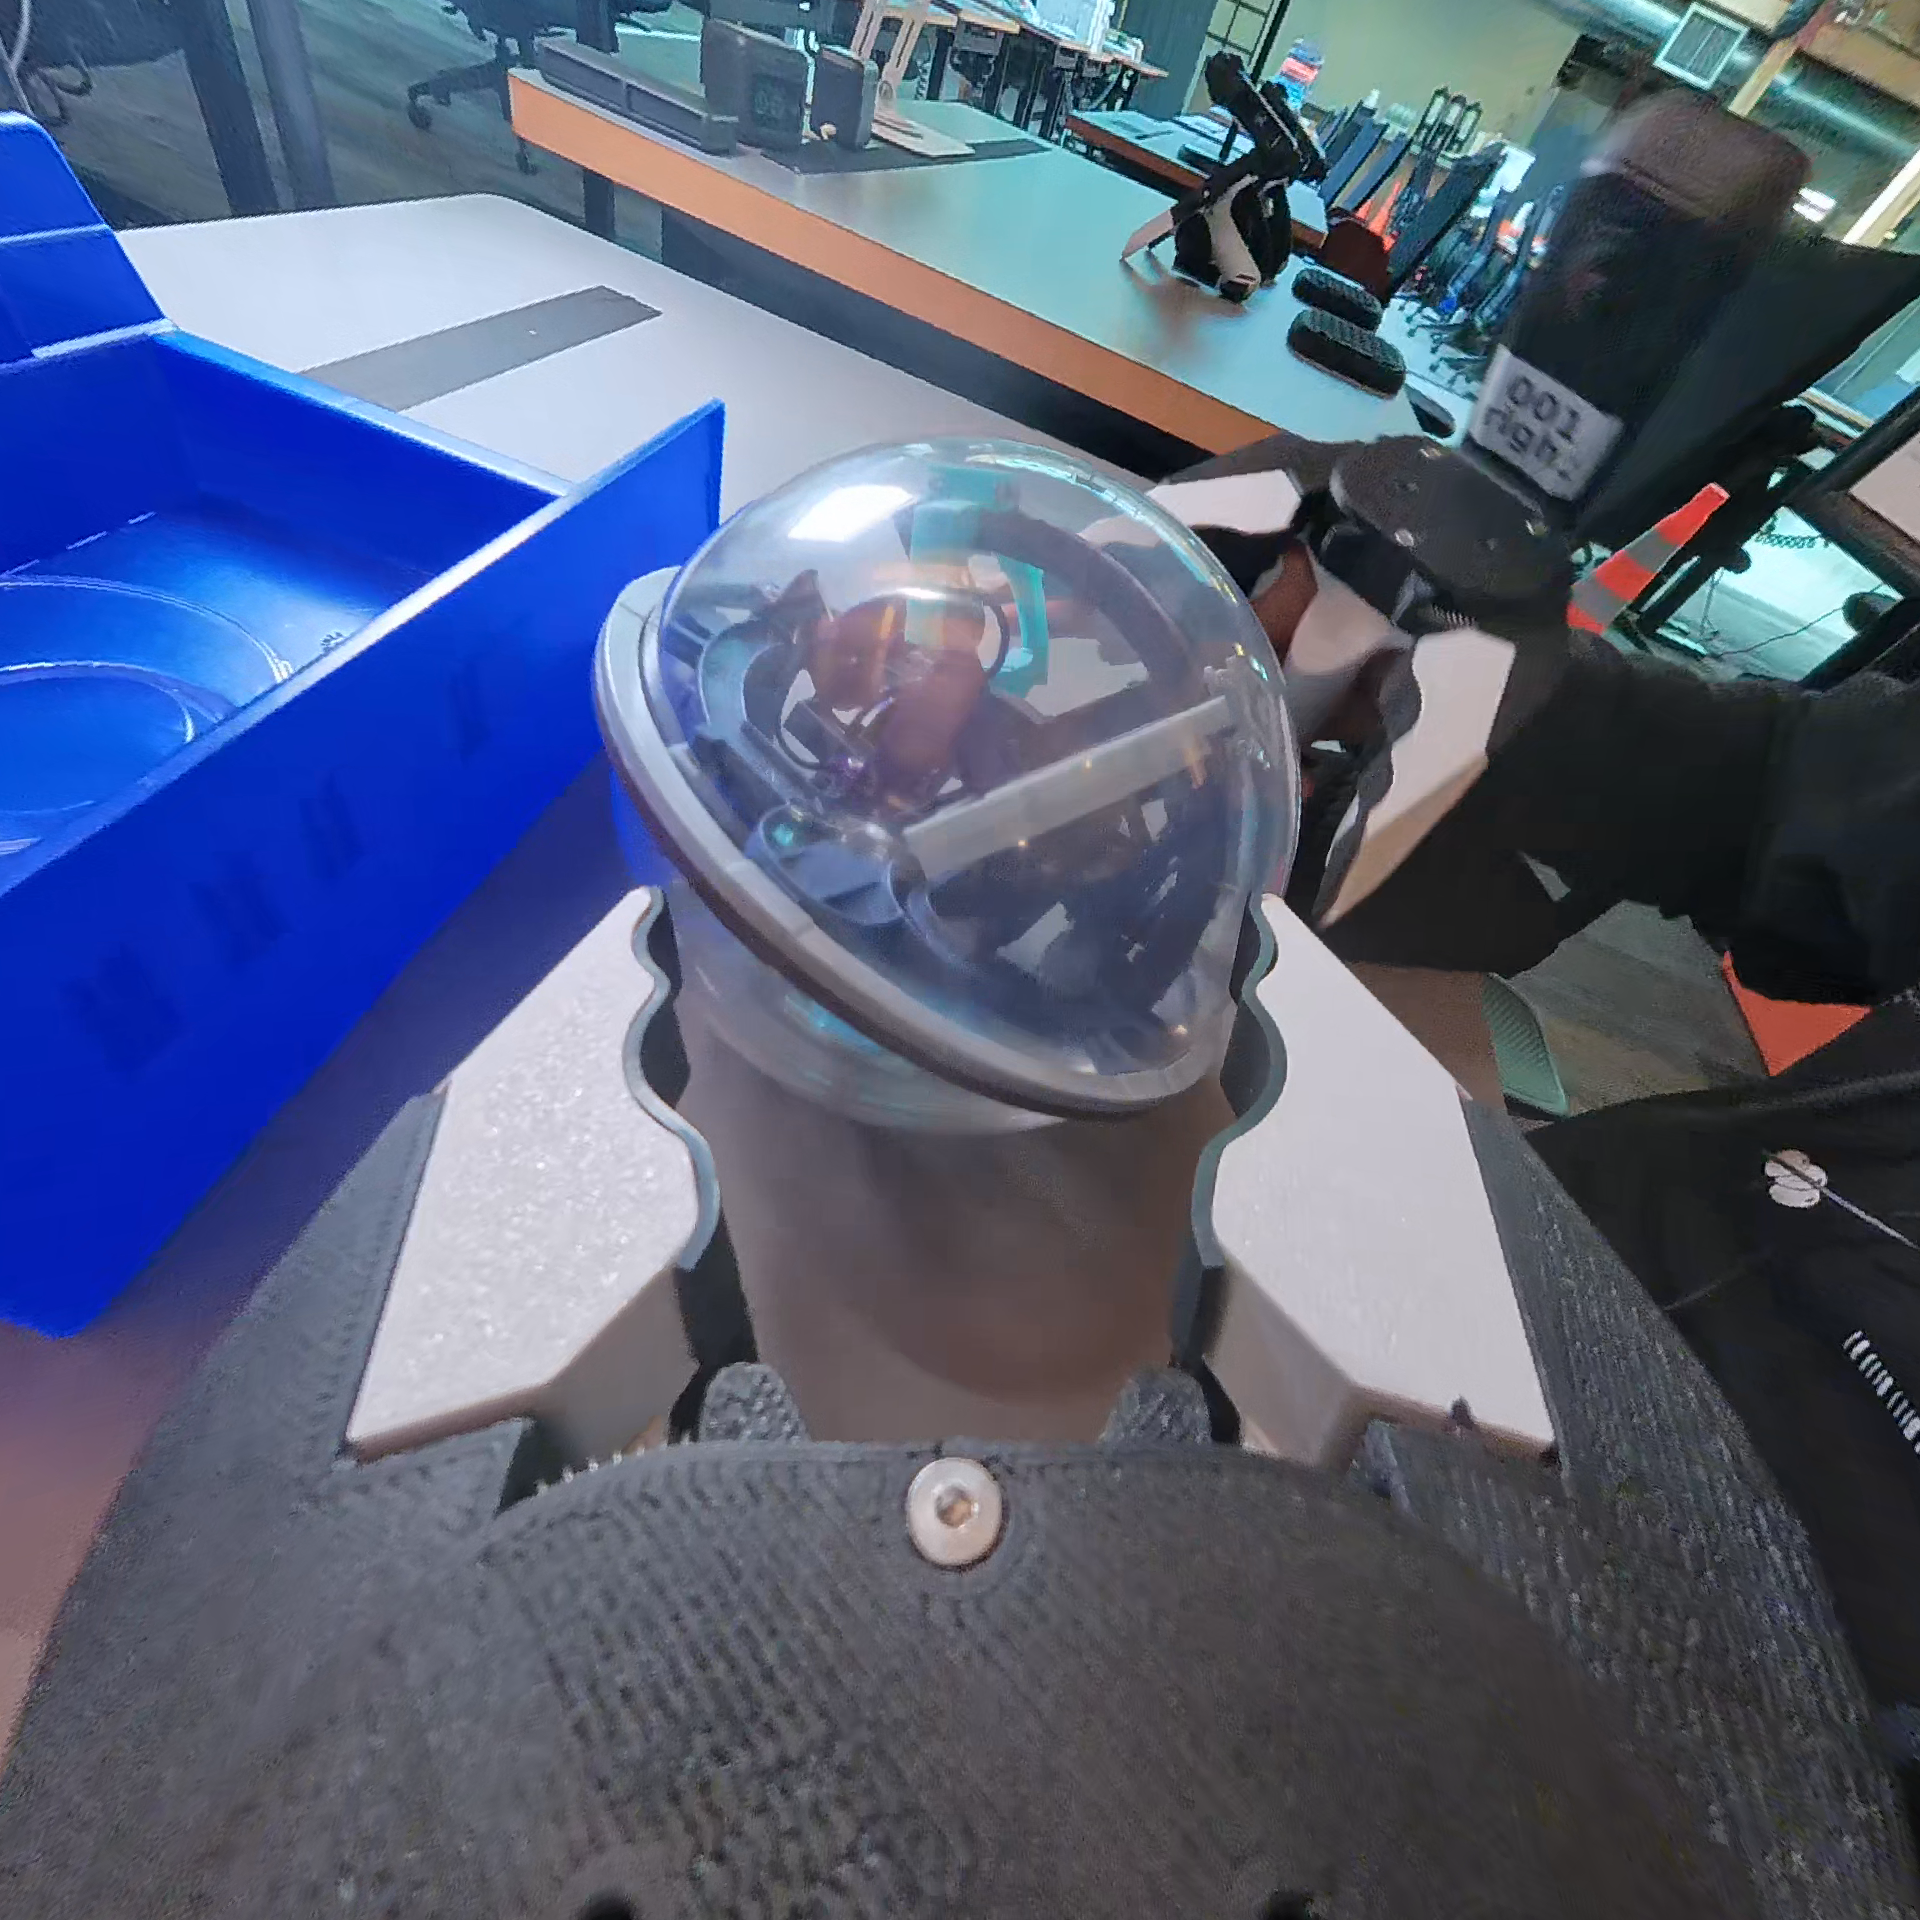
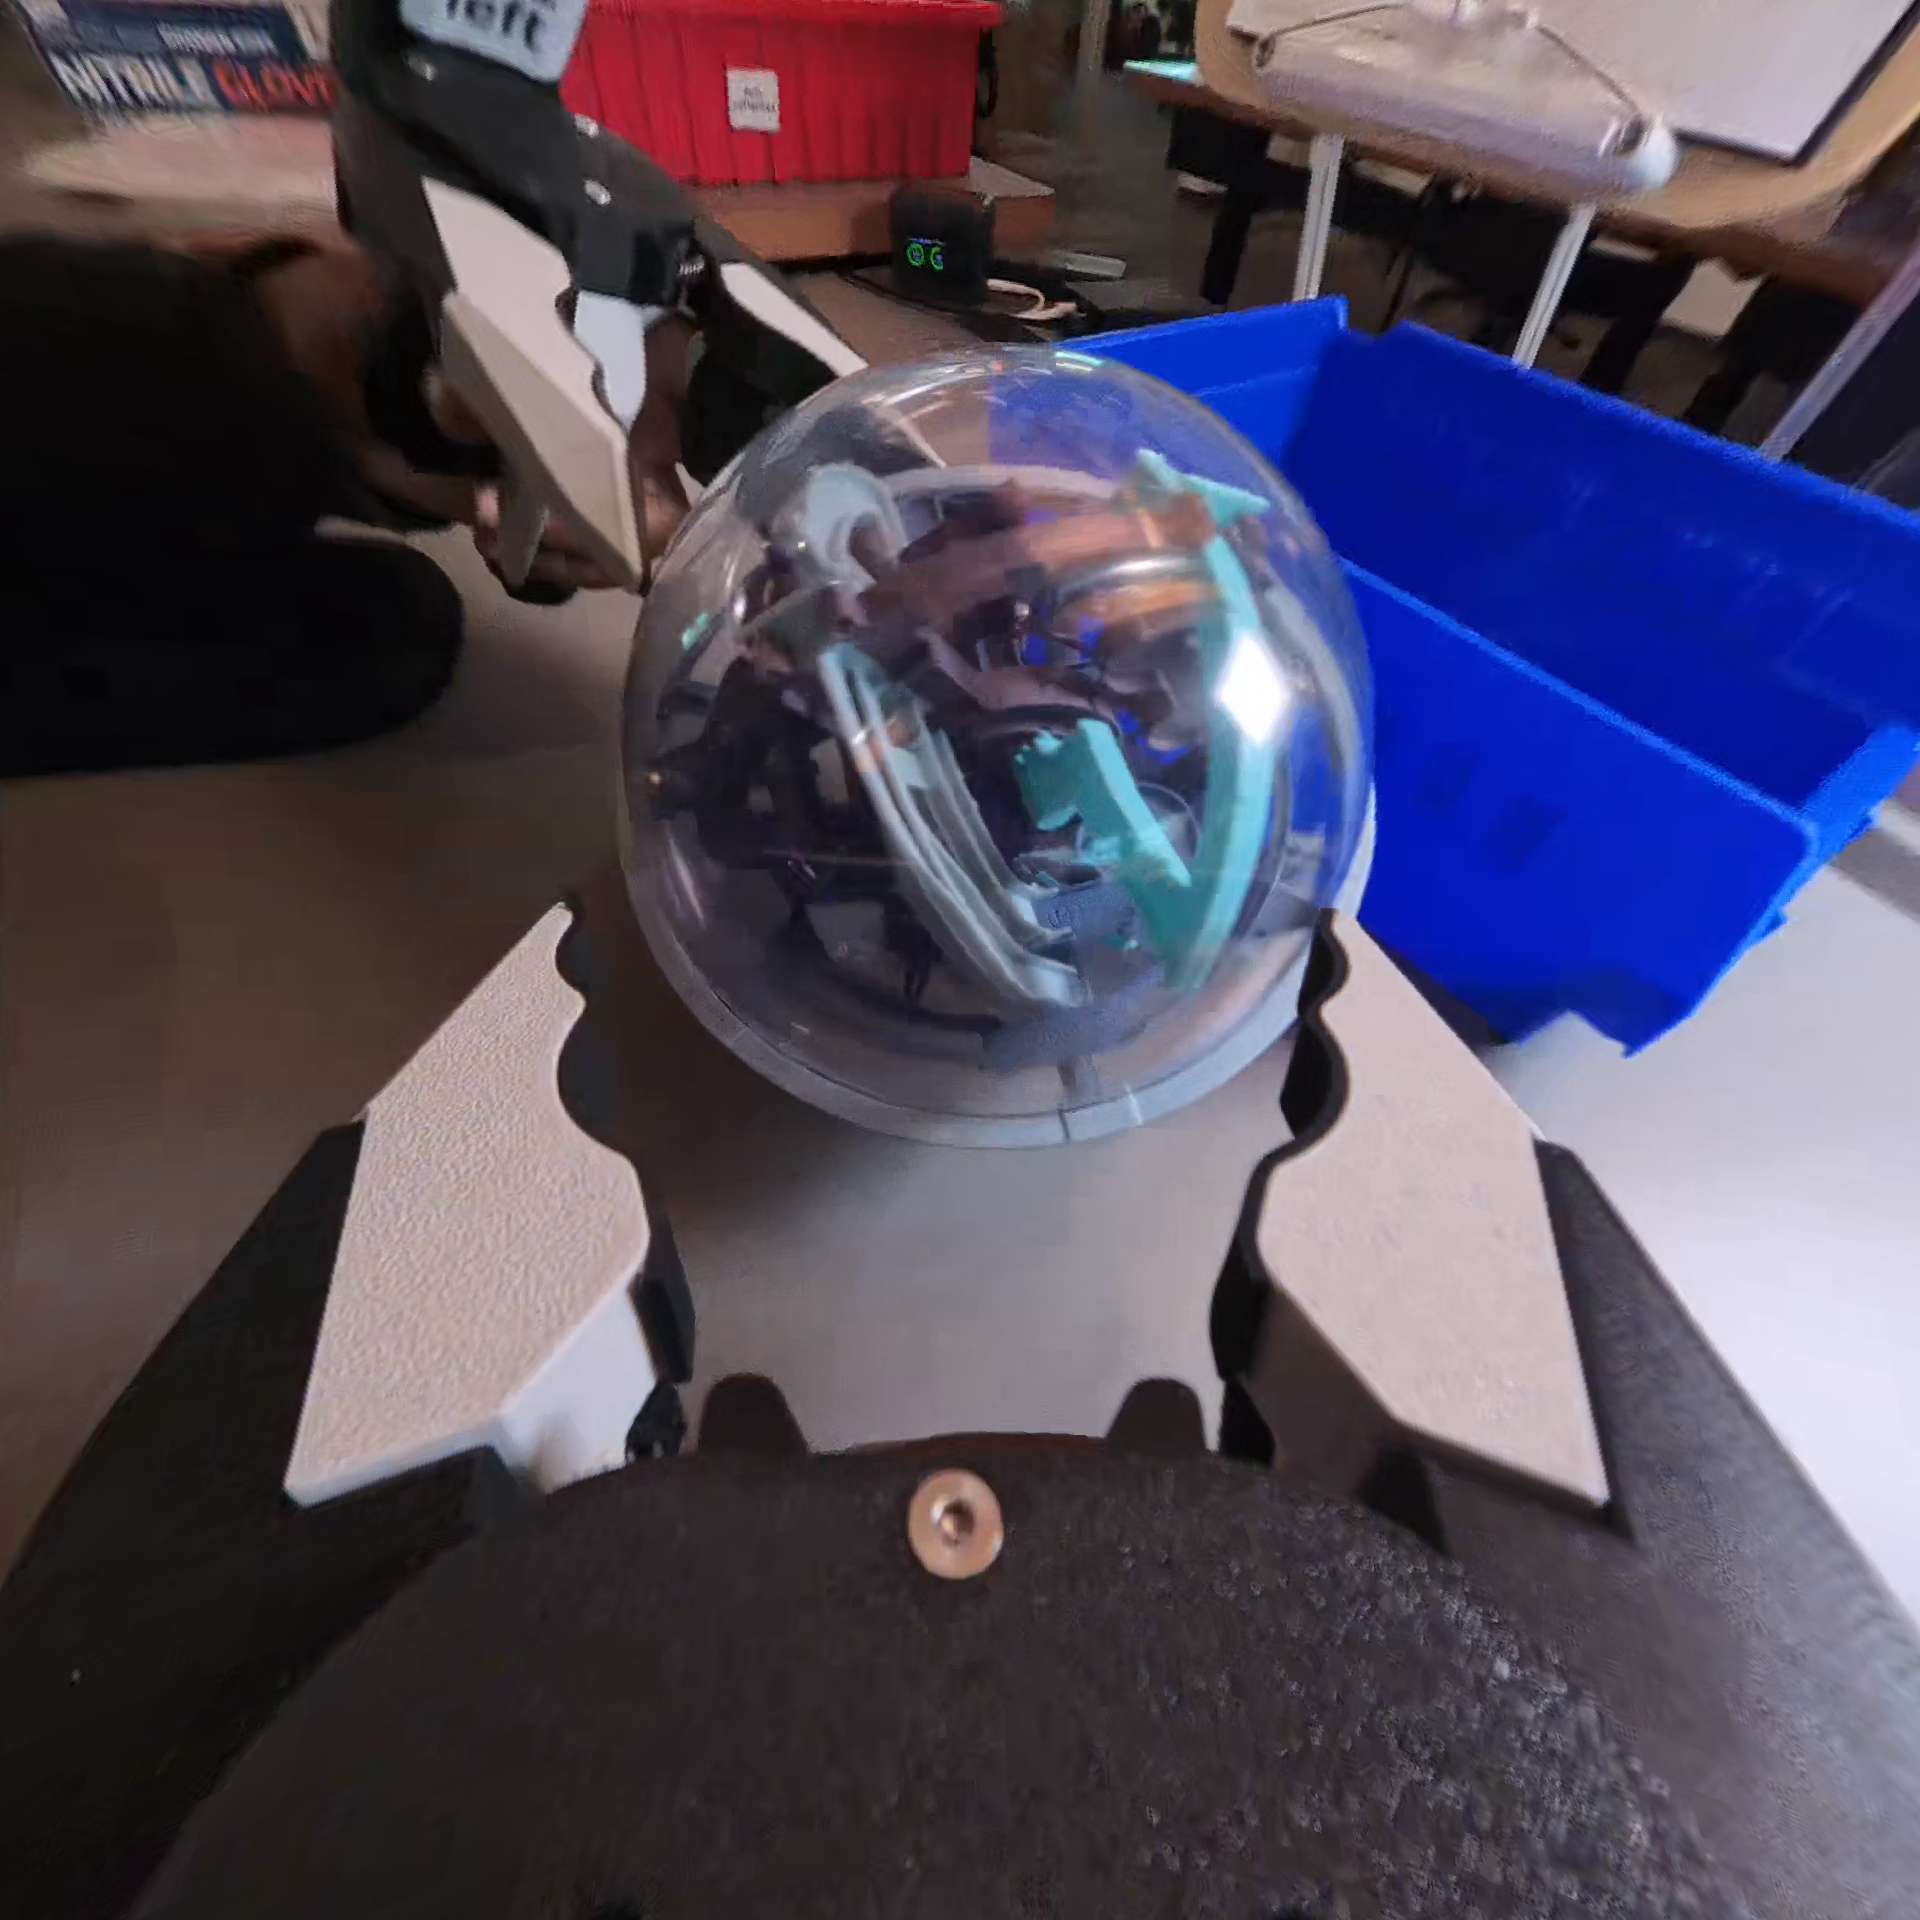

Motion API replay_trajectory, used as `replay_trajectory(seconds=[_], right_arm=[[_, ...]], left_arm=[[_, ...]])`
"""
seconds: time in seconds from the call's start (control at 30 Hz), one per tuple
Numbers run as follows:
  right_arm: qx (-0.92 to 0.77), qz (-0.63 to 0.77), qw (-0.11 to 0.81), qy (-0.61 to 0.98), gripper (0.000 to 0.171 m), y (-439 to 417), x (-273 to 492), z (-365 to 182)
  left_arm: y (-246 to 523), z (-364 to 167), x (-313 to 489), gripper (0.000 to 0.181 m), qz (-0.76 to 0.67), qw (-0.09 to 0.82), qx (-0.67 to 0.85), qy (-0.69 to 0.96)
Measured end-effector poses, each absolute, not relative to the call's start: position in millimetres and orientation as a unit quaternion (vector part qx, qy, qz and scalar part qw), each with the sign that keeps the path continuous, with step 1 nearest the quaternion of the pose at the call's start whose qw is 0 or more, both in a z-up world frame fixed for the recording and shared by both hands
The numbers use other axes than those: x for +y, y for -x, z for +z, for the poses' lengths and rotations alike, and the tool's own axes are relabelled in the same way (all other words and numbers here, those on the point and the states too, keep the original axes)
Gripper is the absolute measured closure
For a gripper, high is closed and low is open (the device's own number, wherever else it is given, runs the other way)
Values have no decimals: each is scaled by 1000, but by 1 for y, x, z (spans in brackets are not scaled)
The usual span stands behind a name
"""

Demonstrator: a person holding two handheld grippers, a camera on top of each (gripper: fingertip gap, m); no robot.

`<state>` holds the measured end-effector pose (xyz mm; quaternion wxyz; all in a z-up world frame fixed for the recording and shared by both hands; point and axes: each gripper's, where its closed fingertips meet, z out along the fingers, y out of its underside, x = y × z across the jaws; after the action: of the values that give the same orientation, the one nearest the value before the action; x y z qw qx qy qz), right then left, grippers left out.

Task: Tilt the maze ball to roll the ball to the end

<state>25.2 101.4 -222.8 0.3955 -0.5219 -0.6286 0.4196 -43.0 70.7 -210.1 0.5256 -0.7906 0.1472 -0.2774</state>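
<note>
A lettered white label (image 1: 1548,431) sits on the right gripper (image 1: 1325,686), and another white label (image 2: 488,26) sits on the left gripper (image 2: 717,457). Beyond the blue plastic bin (image 2: 1558,623), a red plastic tub (image 2: 831,125) bears a printed white sticker (image 2: 752,99), and a small black box (image 2: 940,244) shows green digits.

A blue plastic bin (image 1: 312,748) sits on the grey table (image 1: 343,270), a clear round lid-like piece inside it. Behind, an orange-edged table (image 1: 935,239) carries dark devices. In the right wrist view, a red crate (image 2: 779,83) stands beyond the bin.
</note>
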Motion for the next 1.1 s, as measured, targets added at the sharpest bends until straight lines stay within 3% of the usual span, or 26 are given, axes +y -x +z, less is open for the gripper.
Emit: replay_trajectory(seconds=[0.13,0.3,0.37,0.47,0.7,0.83,1.1], right_arm=[[-645,357,446,507,37,-14,106,-231],[-665,387,410,491,40,-15,107,-224],[-679,391,393,481,41,-16,106,-222],[-700,394,377,462,42,-15,107,-221],[-700,416,367,449,50,-2,109,-210],[-669,361,413,501,54,-15,119,-204],[-588,292,457,600,48,-31,92,-226]], left_arm=[[40,-213,76,69,-279,522,134,795],[34,-223,61,72,-282,490,149,811],[33,-226,51,60,-286,471,186,814],[50,-206,60,48,-245,523,226,785],[32,-193,85,37,-313,518,321,729],[35,-199,99,50,-279,534,304,738],[26,-201,97,53,-248,557,264,747]])
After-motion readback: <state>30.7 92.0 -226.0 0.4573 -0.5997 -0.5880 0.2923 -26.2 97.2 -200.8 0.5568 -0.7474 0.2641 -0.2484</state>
